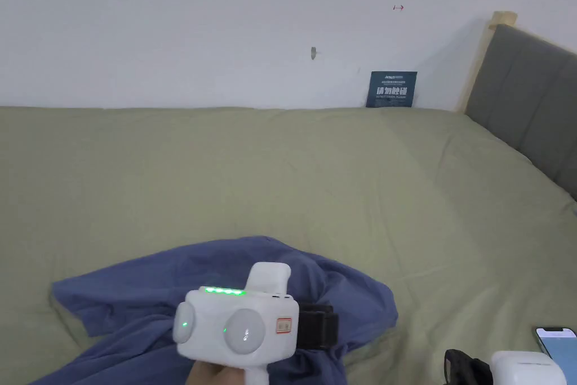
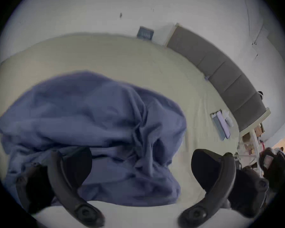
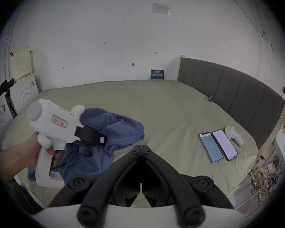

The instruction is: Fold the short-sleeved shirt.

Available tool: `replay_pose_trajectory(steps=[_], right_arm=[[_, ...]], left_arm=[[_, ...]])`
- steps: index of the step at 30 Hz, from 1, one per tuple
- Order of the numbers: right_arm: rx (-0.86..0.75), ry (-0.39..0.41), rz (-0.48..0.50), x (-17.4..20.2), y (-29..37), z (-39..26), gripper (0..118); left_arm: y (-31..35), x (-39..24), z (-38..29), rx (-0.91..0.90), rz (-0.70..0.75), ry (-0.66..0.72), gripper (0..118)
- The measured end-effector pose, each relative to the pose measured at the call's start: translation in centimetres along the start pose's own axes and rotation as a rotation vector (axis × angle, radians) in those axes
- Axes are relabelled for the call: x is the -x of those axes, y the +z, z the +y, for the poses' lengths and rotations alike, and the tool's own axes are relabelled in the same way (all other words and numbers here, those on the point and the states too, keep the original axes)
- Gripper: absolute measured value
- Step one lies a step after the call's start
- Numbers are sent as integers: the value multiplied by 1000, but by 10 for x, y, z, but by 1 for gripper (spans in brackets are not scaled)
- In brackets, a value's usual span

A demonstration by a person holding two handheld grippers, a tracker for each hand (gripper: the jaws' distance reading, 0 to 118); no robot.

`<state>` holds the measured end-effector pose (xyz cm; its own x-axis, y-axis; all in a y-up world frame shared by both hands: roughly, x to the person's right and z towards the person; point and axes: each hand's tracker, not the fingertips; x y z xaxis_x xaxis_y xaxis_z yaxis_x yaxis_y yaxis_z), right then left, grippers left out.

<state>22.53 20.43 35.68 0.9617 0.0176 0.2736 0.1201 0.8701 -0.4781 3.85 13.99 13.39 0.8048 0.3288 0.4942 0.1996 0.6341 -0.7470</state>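
Observation:
A crumpled blue short-sleeved shirt (image 1: 146,301) (image 2: 89,116) (image 3: 122,131) lies bunched on the near left part of the green bed (image 1: 282,177). A hand holds my left gripper (image 1: 329,327) (image 3: 95,138) just above the shirt's near right side. In the left gripper view its jaws (image 2: 141,164) stand wide apart, open, with the cloth in front of them and nothing pinched. My right gripper (image 3: 141,146) (image 1: 470,369) hangs at the bed's near edge, right of the shirt, shut with nothing between its jaws.
Two phones (image 3: 211,147) (image 3: 224,144) and a white controller (image 3: 234,135) lie on the bed's right side, near the grey headboard (image 1: 529,98). A blue sign (image 1: 391,89) leans on the white wall. The far bed is bare sheet.

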Motion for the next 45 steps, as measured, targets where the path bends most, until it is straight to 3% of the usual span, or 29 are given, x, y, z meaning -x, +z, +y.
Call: replay_pose_trajectory(steps=[5, 7, 9, 10, 16, 21, 28, 34, 35, 36, 38, 40, 42, 44, 45], right_arm=[[-52, 15, 30, 12, 23, 9, 0], [-78, 13, 43, 18, 35, 10, 0], [-92, 18, 56, 24, 44, 8, 0], [-100, 23, 61, 28, 48, 7, 0], [-115, 1, 107, 47, 68, 4, 0], [-130, 34, 122, 61, 77, 5, 0], [-104, 58, 151, 78, 64, 5, 0], [-40, 97, 165, 94, 37, -2, 0], [-29, 101, 163, 96, 33, -3, 0], [-25, 105, 161, 98, 31, -5, 0], [-16, 110, 156, 100, 25, -6, 0], [2, 99, 161, 99, 19, -8, 0], [17, 97, 160, 99, 14, -12, 0], [35, 104, 157, 98, 10, -15, 0], [39, 105, 157, 97, 8, -17, 0]], left_arm=[[154, 8, -20, -265, 152, -94, 118], [214, 14, -43, -346, 239, -111, 107], [260, 23, -68, -354, 255, -129, 11], [278, 27, -84, -382, 309, -101, 0], [343, 48, -138, -532, 519, 6, 0], [364, 67, -153, -580, 545, 101, 0], [333, 161, -132, -332, 487, 250, 0], [264, 255, -117, -86, 491, 355, 0], [253, 264, -115, -58, 497, 349, 9], [242, 273, -113, -1, 486, 342, 33], [216, 289, -116, 87, 479, 336, 106], [196, 296, -118, 137, 576, 297, 108], [178, 299, -123, 211, 636, 235, 102], [168, 299, -125, 228, 604, 231, 99], [174, 293, -125, 215, 622, 238, 88]])
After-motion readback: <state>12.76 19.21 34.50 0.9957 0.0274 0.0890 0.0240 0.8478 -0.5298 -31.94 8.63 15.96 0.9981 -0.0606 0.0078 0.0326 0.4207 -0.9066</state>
